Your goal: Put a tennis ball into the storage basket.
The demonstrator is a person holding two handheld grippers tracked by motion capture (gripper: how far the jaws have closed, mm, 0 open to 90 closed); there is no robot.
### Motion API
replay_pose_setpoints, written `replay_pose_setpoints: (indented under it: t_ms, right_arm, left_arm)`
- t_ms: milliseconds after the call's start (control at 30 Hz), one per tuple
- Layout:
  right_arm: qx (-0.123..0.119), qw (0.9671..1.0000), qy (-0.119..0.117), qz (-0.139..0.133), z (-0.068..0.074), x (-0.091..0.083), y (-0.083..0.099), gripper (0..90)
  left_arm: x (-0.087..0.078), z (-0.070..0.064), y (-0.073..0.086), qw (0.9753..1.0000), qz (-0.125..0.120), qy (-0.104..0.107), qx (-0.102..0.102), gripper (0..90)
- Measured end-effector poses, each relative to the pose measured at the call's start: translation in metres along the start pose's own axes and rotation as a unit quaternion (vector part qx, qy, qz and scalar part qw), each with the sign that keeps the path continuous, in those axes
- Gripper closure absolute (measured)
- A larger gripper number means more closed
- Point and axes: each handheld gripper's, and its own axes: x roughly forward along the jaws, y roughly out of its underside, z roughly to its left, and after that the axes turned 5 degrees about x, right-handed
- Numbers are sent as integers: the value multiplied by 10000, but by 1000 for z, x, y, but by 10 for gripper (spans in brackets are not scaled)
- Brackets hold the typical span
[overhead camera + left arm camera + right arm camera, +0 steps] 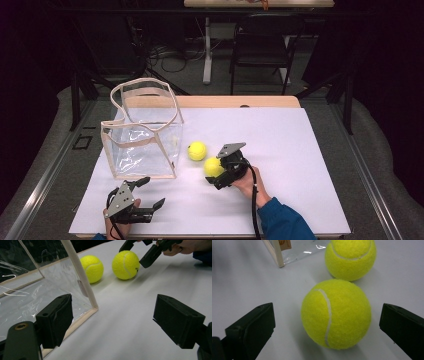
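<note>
Right hand-held gripper lining up on the nearer tennis ball beside the clear bag.

The right hand-held gripper (218, 176) has its jaws spread wide on either side of the nearer tennis ball (336, 313), not yet touching it; the ball rests on the desk (280, 145) just beside the second tennis ball (197, 150), near the clear bag (142, 132) (open at the top). The step in hand looks like the reach before the grasp; the next move probably calls for pushing a little farther in, then closing squarely across the ball's middle. The left hand-held gripper (137, 197) waits released and empty near the bag's front corner.
</note>
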Motion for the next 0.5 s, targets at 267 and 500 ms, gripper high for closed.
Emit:
replay_pose_setpoints:
  t_ms: [267,500]
  right_arm:
    - [56,10000,22,1,-2,3,0,0]
    - [57,10000,63,44,-3,7,0,28]
  left_arm:
    - [0,0,0,10000,6,-14,1,160]
    - [0,0,0,10000,10,-15,1,159]
